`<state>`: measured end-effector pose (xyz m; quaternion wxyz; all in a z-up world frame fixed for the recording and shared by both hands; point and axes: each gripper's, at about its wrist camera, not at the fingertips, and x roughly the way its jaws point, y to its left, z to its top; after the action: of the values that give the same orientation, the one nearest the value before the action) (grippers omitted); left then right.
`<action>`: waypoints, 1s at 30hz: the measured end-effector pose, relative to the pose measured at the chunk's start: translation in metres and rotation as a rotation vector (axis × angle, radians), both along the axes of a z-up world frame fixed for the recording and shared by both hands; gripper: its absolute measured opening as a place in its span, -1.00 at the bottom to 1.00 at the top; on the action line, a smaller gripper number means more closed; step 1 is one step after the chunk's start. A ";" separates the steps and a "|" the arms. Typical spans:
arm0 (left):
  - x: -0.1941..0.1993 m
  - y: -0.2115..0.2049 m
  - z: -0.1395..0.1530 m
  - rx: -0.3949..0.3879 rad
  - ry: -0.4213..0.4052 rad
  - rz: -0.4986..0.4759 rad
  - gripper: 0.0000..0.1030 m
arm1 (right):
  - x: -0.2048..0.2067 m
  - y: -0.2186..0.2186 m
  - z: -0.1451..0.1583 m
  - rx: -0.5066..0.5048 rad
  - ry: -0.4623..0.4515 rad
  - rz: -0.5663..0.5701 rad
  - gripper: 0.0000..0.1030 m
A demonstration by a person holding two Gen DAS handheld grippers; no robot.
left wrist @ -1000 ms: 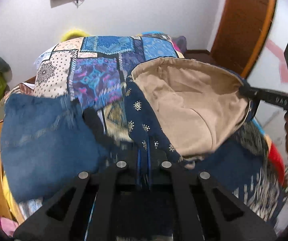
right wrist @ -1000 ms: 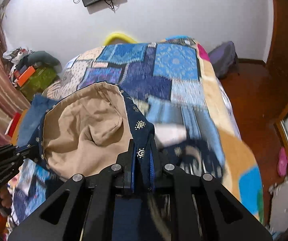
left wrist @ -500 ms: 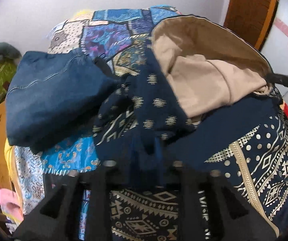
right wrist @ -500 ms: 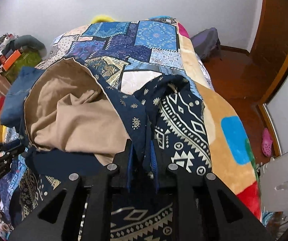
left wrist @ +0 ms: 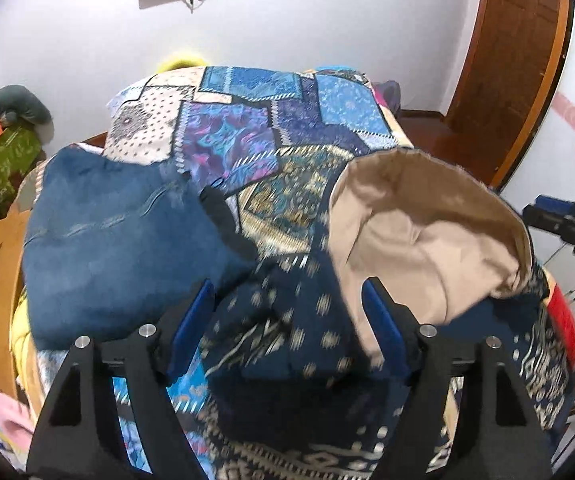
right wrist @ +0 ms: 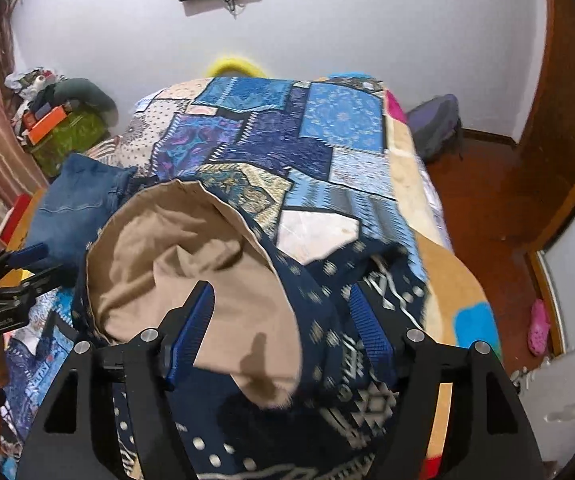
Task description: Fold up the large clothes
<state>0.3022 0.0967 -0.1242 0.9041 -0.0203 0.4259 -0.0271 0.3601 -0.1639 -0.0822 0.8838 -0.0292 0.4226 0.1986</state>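
Writing: small lettering on the other gripper's body in each wrist view, too blurred to read.
Garment: navy patterned garment with tan lining, heaped at the near end of the bed, on the patchwork blanket.
Left gripper: jaws opening, cloth between them, pads off it.
Right gripper: jaws opening, cloth between, unpressed.
Folded jeans: bed's left edge.

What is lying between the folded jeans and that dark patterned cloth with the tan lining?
A strip of the patchwork bedspread separates the jeans from the cloth; left wrist view.
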 end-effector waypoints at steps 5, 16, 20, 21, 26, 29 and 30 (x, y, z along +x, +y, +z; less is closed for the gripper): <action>0.032 -0.007 -0.011 -0.036 0.021 -0.023 0.46 | 0.019 0.020 -0.013 -0.024 0.012 0.038 0.29; 0.074 -0.007 -0.048 -0.125 0.097 -0.043 0.45 | 0.050 0.032 -0.044 -0.026 0.078 0.054 0.29; 0.078 -0.009 -0.056 -0.182 0.128 -0.083 0.05 | 0.052 0.032 -0.049 0.004 0.113 0.069 0.00; 0.079 -0.011 -0.056 -0.184 0.133 -0.089 -0.14 | 0.052 0.033 -0.049 0.002 0.122 0.067 -0.13; 0.071 -0.018 -0.050 -0.189 0.128 -0.134 -0.83 | 0.048 0.027 -0.044 0.039 0.154 0.053 -0.83; 0.057 -0.021 -0.034 -0.199 0.090 -0.157 -0.85 | 0.040 0.021 -0.030 0.079 0.138 0.046 -0.87; 0.052 -0.021 -0.029 -0.203 0.079 -0.163 -0.86 | 0.036 0.019 -0.024 0.087 0.125 0.042 -0.87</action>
<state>0.3546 0.0758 -0.1532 0.8748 -0.0781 0.4564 -0.1425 0.3964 -0.1451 -0.1061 0.8517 0.0130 0.4673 0.2369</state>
